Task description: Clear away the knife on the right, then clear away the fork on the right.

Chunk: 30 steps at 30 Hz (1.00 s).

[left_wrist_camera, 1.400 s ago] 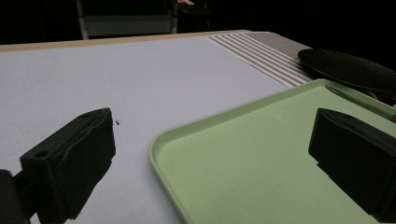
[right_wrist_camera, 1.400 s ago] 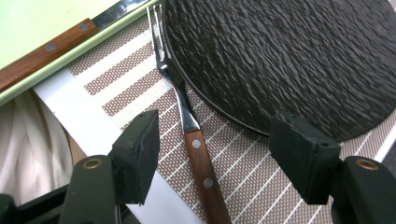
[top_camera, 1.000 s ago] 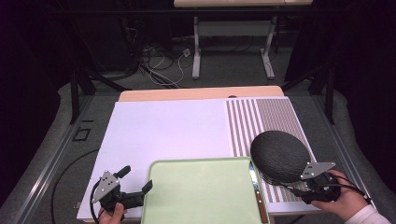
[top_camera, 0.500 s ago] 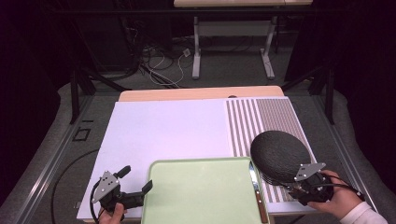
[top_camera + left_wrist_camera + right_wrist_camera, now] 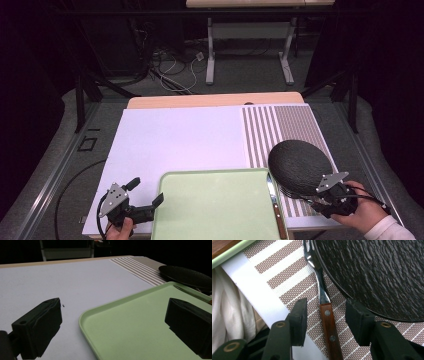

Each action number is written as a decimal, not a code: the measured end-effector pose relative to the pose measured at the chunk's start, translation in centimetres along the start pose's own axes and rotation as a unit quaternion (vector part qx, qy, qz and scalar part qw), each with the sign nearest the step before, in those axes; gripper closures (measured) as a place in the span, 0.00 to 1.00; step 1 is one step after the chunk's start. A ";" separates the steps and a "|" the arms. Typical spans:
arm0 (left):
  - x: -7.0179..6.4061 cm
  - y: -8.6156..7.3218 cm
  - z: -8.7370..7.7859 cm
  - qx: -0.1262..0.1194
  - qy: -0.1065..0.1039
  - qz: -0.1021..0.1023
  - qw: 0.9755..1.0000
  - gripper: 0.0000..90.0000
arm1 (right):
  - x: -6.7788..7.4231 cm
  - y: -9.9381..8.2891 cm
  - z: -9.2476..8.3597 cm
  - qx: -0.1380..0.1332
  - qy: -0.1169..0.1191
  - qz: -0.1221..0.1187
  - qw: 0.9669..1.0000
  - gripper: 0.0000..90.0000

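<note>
Fork (image 5: 325, 307) between closing right tongs (image 5: 325, 315), pads not touching handle.

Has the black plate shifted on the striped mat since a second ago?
No. The black plate sits at the same spot on the striped mat, its left edge still beside the green tray's right corner.

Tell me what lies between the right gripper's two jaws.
The fork's wooden handle lies between the right gripper's open jaws, untouched, beside the black plate, in the right gripper view.
</note>
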State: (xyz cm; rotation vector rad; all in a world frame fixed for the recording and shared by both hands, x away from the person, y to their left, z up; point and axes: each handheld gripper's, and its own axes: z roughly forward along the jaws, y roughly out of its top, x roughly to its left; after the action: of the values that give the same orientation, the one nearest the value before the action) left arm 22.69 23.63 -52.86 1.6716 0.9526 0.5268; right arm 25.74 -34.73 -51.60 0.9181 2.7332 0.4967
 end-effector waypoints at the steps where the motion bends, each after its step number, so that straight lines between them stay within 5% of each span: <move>1: 0.0 0.0 0.0 0.000 0.000 0.000 1.000 0.01 | 0.1 0.0 0.0 0.002 0.001 0.002 1.000 0.63; 16: 0.0 0.0 0.0 0.000 0.000 0.000 1.000 0.01 | 0.1 0.0 0.4 0.021 0.002 -0.017 1.000 0.76; 30: 0.0 0.0 0.0 0.000 -0.001 -0.004 1.000 0.01 | 0.2 0.2 1.0 0.043 -0.006 -0.067 0.997 0.81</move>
State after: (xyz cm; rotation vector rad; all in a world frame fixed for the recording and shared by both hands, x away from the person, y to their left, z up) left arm 22.69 23.59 -52.90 1.6671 0.9580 0.5204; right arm 26.03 -34.20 -52.49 0.7472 2.8011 0.3503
